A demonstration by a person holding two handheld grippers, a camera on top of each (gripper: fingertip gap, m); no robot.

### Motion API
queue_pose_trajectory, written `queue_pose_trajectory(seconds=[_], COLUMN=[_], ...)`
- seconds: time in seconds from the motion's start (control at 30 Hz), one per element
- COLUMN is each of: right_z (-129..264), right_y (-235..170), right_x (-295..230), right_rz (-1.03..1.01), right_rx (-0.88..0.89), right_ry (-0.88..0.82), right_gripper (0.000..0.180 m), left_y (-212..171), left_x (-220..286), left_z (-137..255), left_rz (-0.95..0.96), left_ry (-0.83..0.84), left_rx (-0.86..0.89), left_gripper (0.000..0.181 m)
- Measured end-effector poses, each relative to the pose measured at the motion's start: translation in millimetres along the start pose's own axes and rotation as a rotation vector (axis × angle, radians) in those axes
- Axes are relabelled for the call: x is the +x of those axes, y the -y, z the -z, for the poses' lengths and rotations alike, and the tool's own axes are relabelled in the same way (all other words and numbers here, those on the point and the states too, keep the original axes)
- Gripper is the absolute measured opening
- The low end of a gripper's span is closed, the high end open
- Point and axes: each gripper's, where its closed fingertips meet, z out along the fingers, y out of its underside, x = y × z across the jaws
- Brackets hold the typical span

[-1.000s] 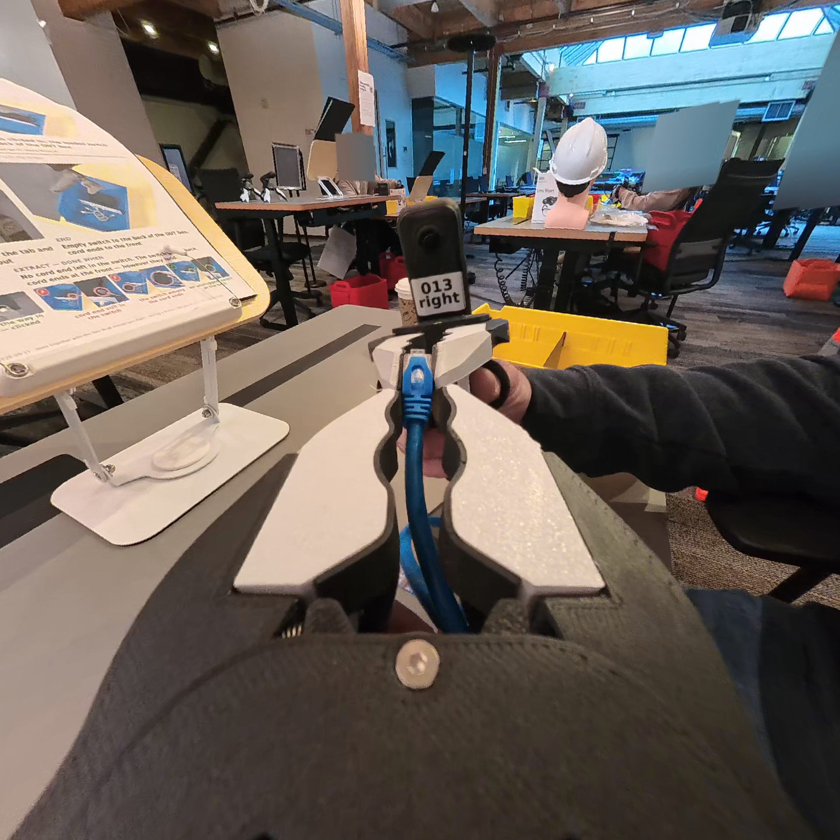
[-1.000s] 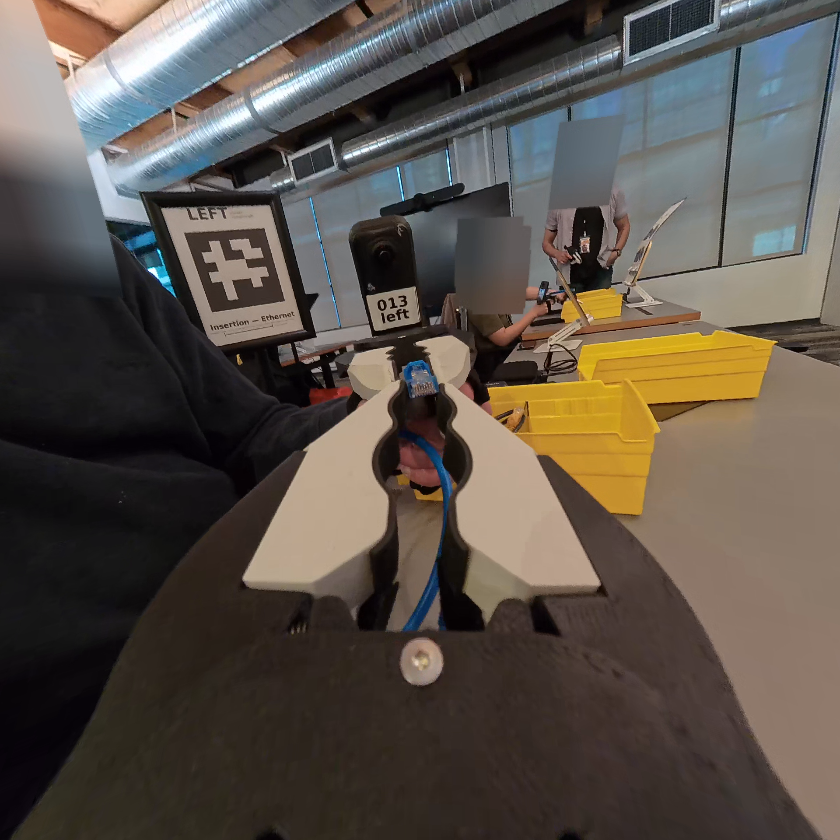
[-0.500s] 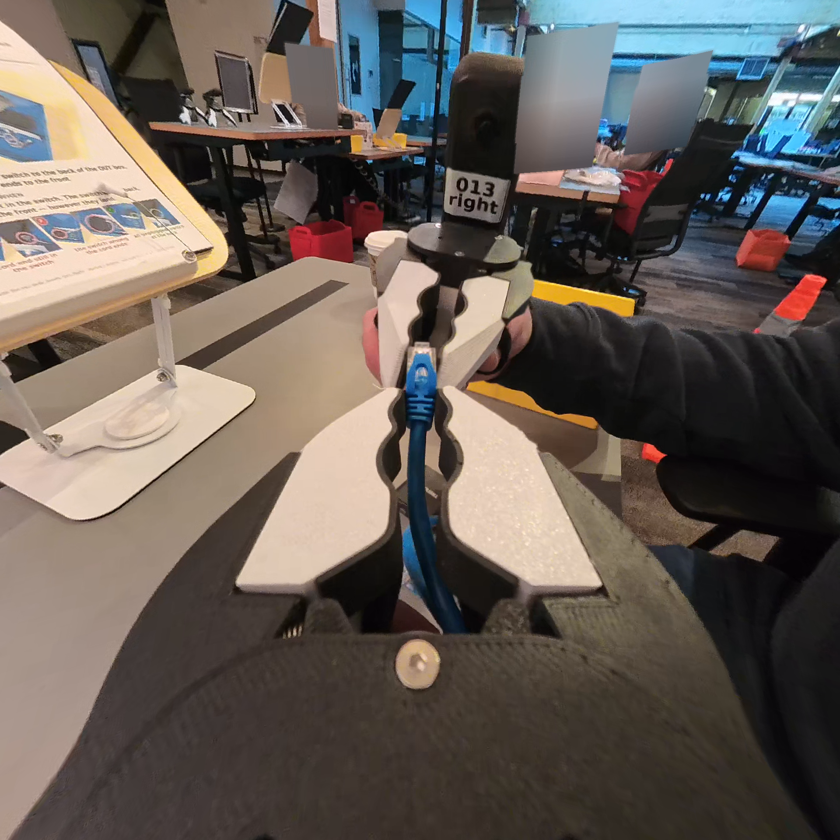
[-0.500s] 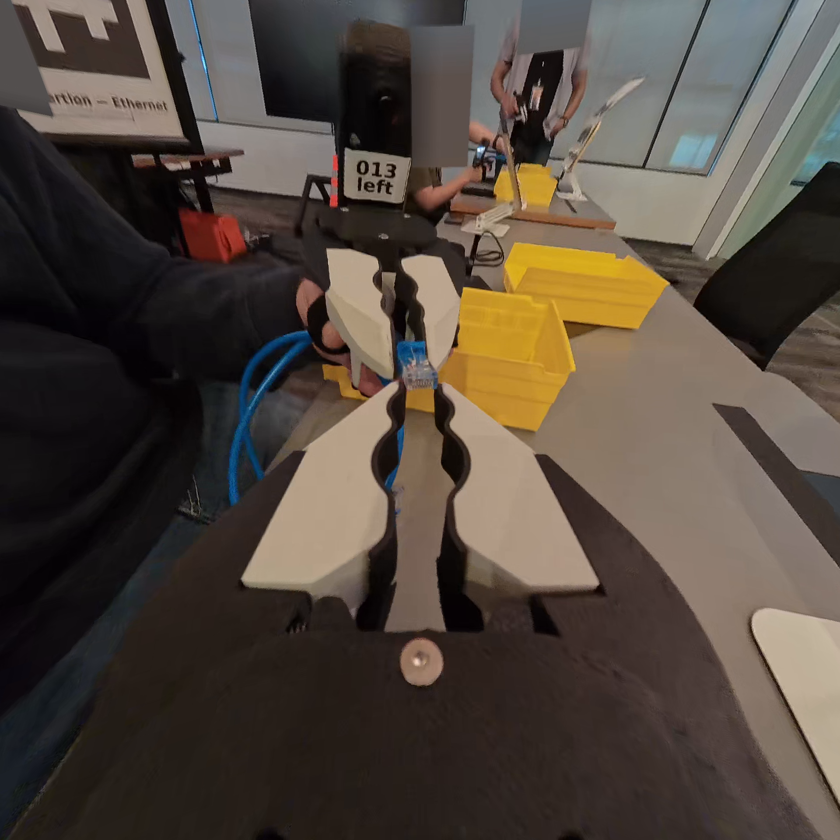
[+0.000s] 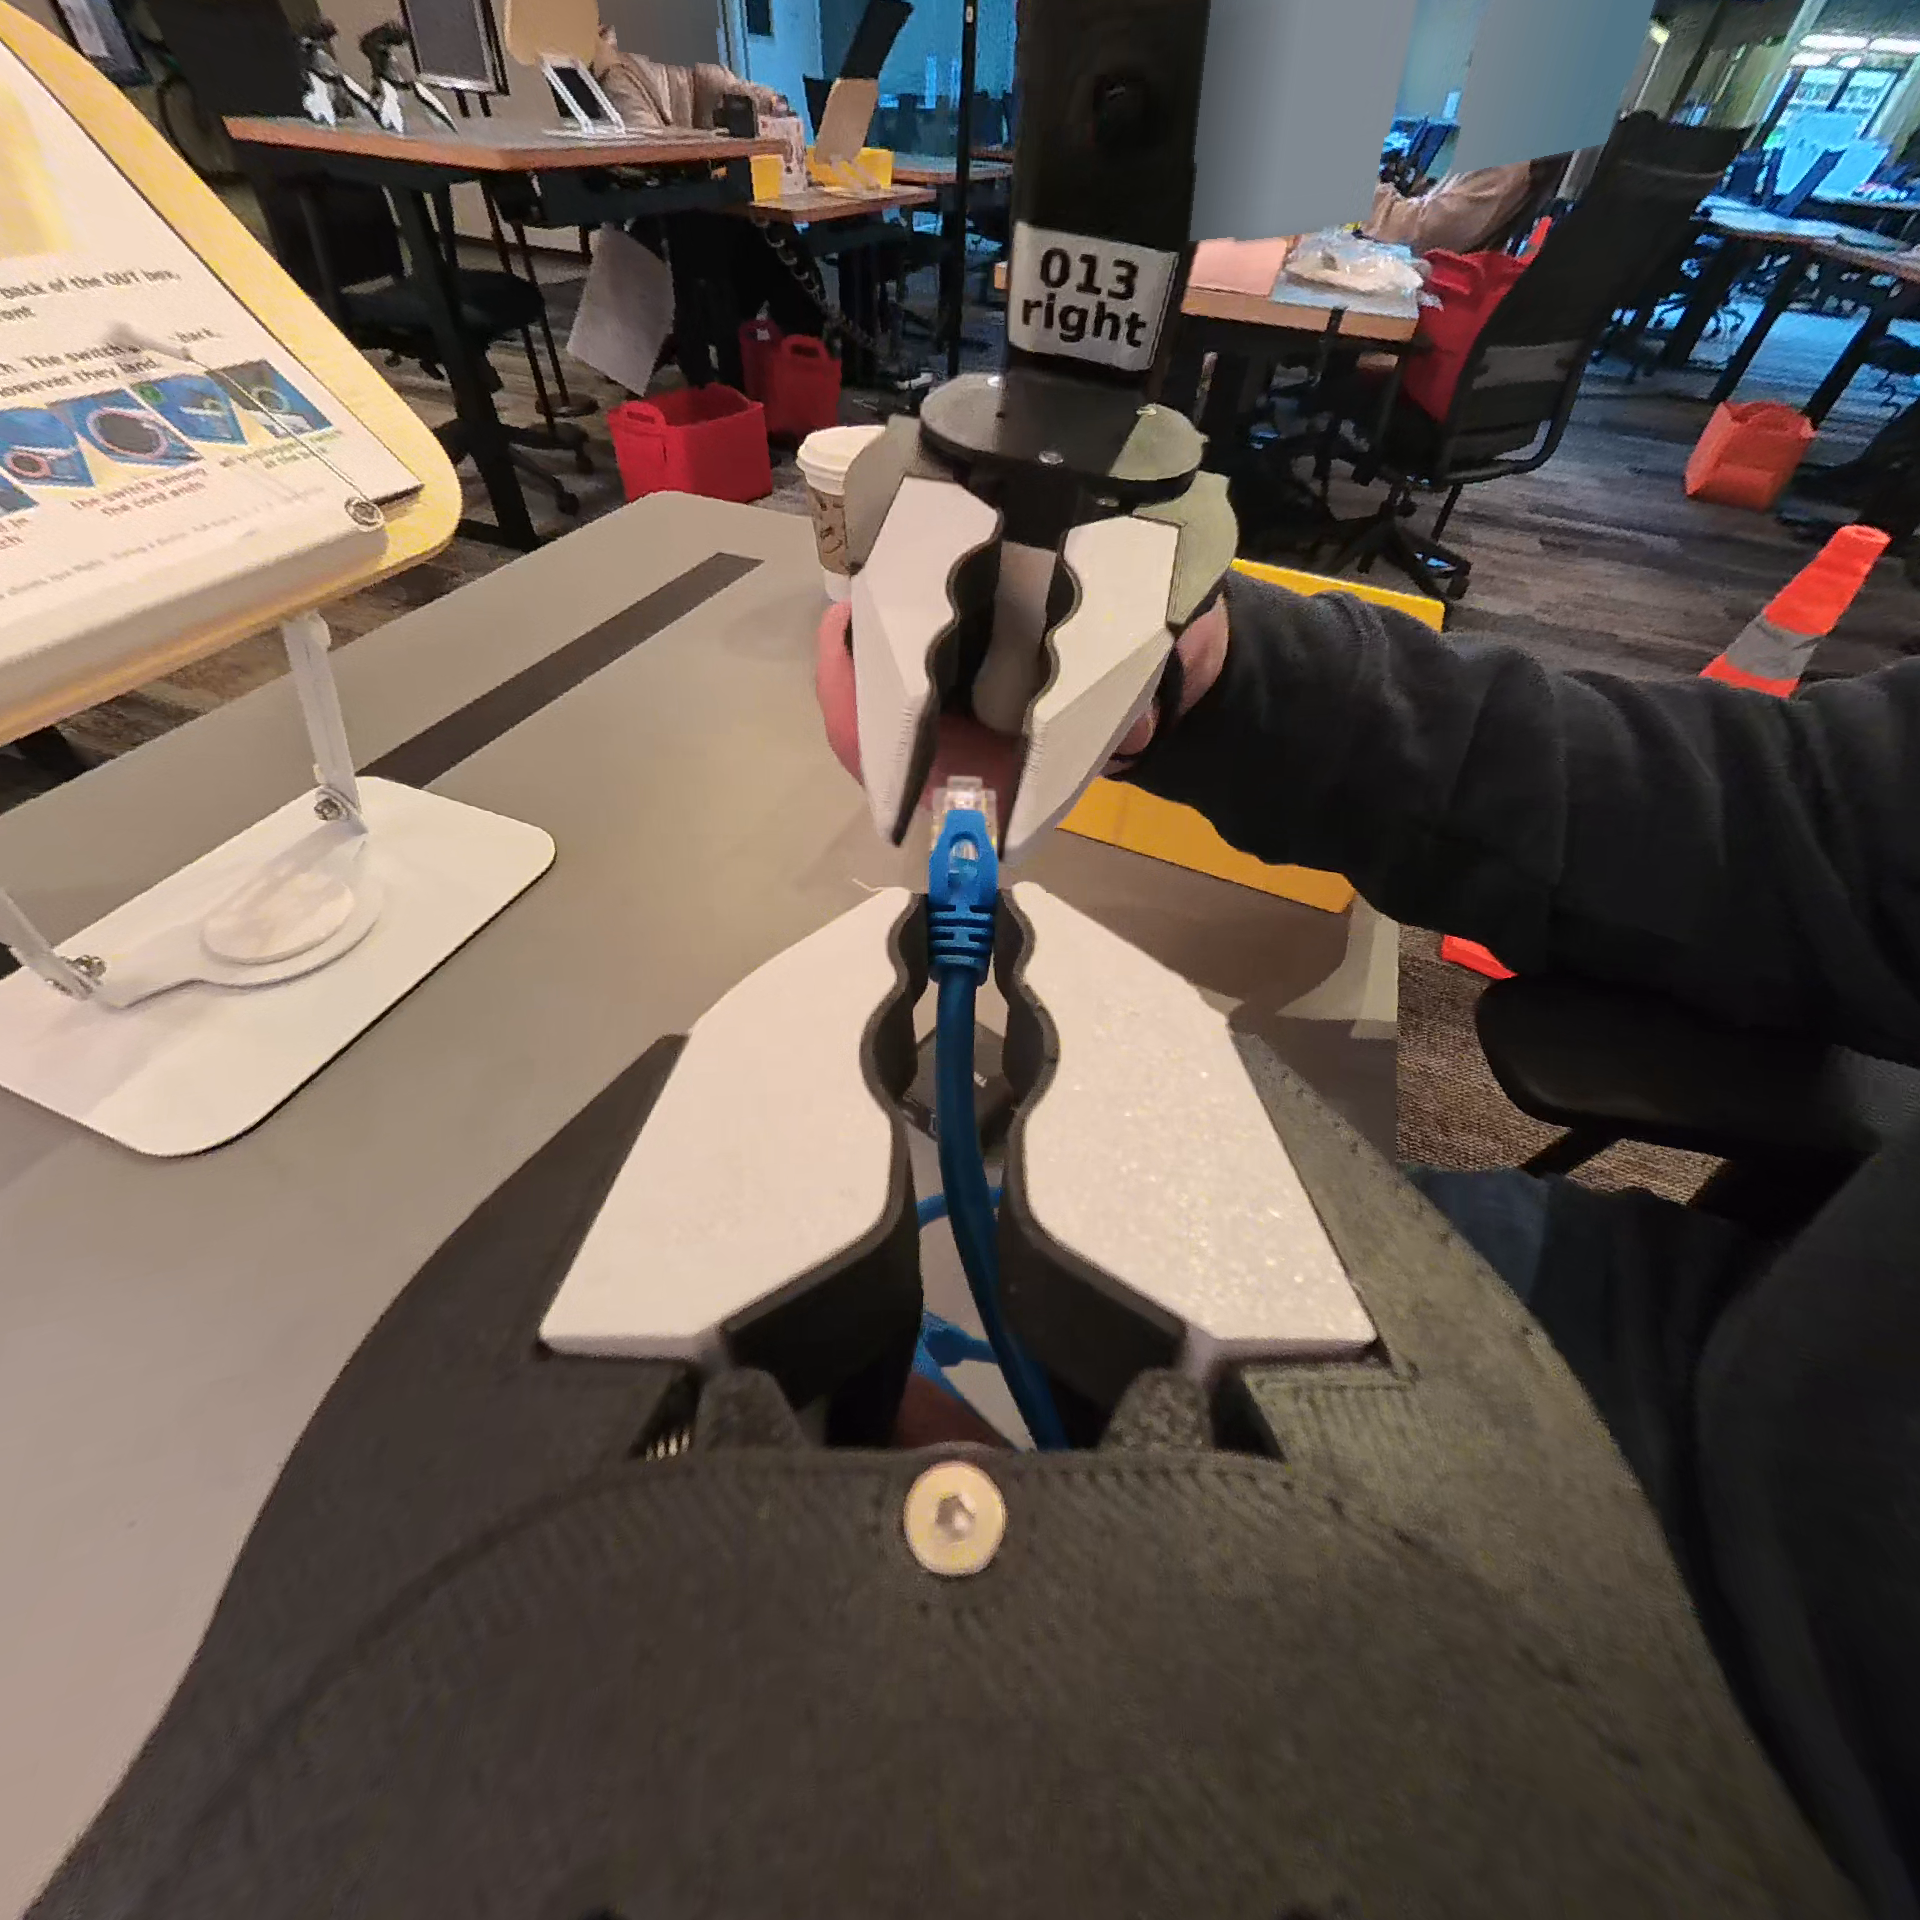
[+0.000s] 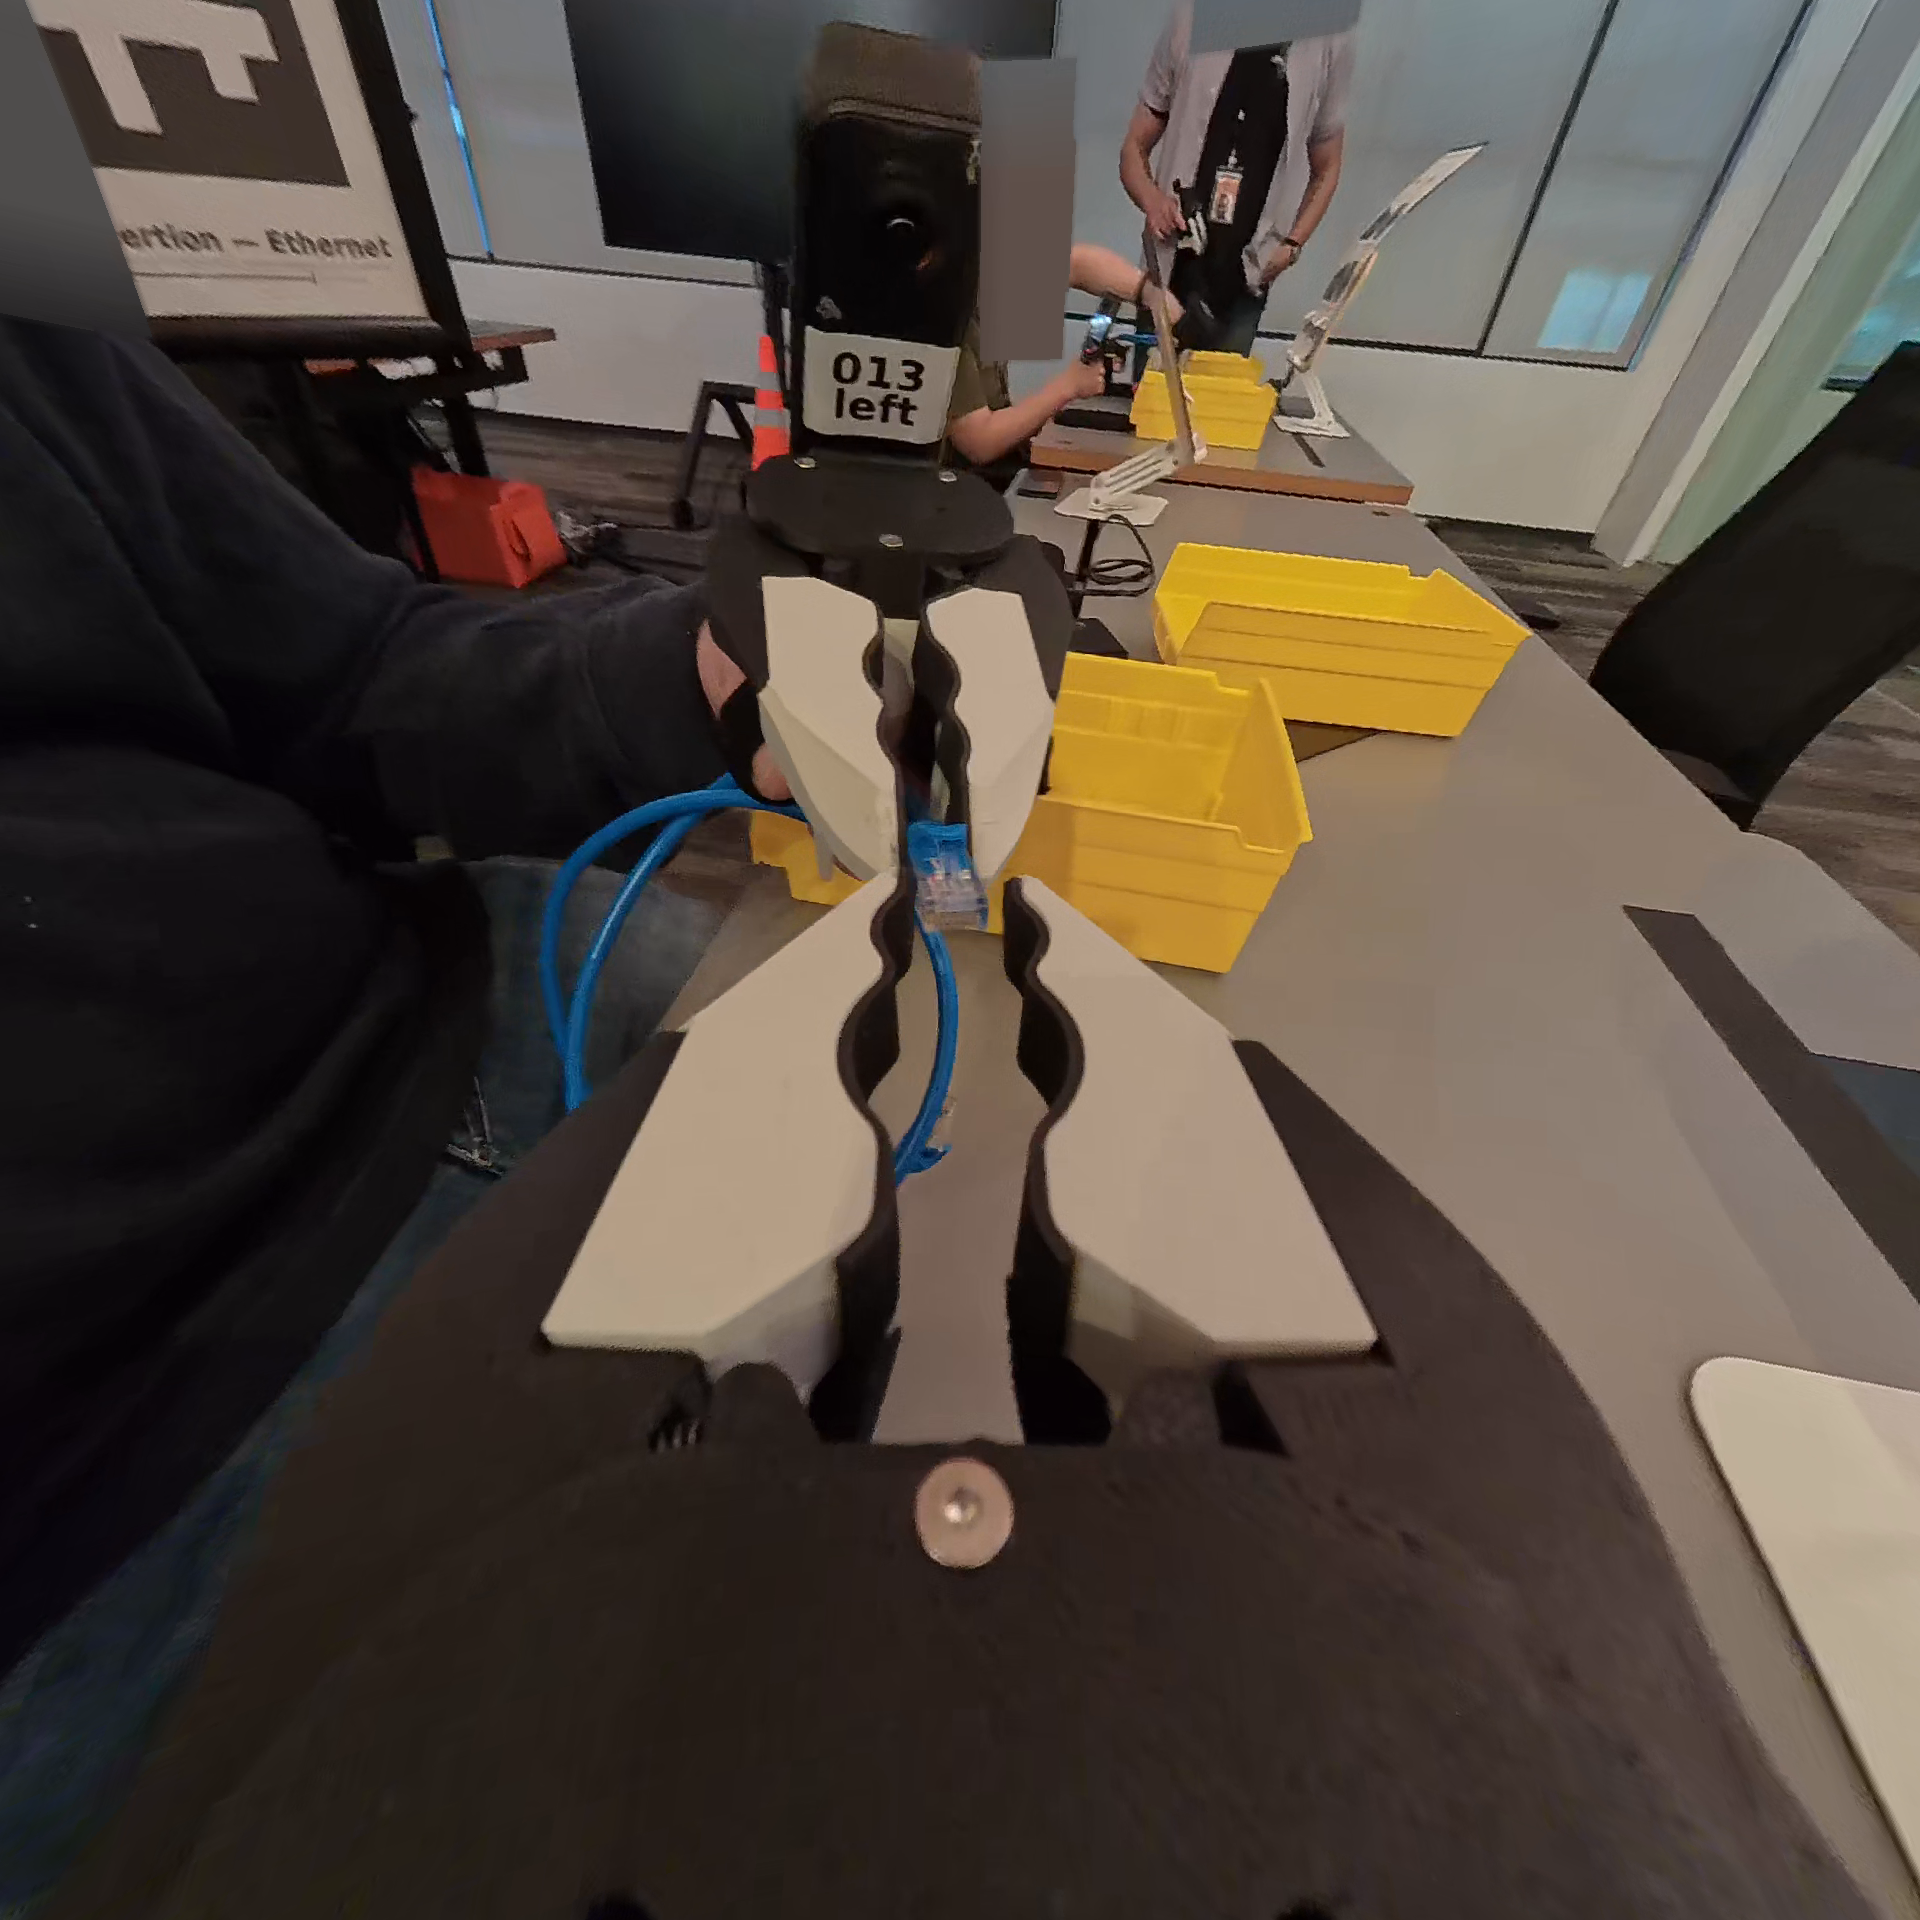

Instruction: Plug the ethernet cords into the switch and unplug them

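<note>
Glossy blue rubbery cord (image 5: 961, 1049); matt grey table (image 5: 623, 790)

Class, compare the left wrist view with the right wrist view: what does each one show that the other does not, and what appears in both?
Only the left wrist view shows the tilted instruction board on its white stand, a white paper cup and an orange traffic cone.

Only the right wrist view shows the stacked yellow plastic bins and the blue cable's loop.

Both show the grey table, the blue ethernet cord shut in the left gripper, and the open right gripper around its clear plug.
</note>
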Motion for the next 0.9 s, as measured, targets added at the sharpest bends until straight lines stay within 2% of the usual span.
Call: queue_pose_trajectory(seconds=[0.17, 0.27, 0.33, 0.4, 0.57, 0.77, 0.9], right_z=[0, 4, 5, 6, 7, 8, 9], right_y=[2, 14, 17, 21, 27, 25, 20], right_x=[-4, -2, 2, 3, 3, 2, 0], right_rz=[-0.031, -0.095, -0.129, -0.151, -0.177, -0.192, -0.170], right_rx=[0.036, 0.182, 0.267, 0.343, 0.424, 0.449, 0.420], right_ry=[0.047, 0.069, 0.071, 0.081, 0.103, 0.117, 0.121], right_gripper=[0.012, 0.011, 0.011, 0.010, 0.010, 0.010, 0.010], left_y=[3, 16, 19, 21, 27, 27, 23], left_x=[2, 1, 0, -2, -4, -3, -1], left_z=[0, 2, 1, 0, 1, -1, -4], left_rz=[-0.013, -0.004, 0.011, 0.012, 0.017, 0.015, 0.008], left_ry=[-0.004, 0.011, 0.018, 0.033, 0.074, 0.078, 0.058], left_rx=[0.000, 0.081, 0.106, 0.128, 0.206, 0.232, 0.176], left_gripper=[0.012, 0.014, 0.030, 0.035, 0.014, 0.012, 0.012])
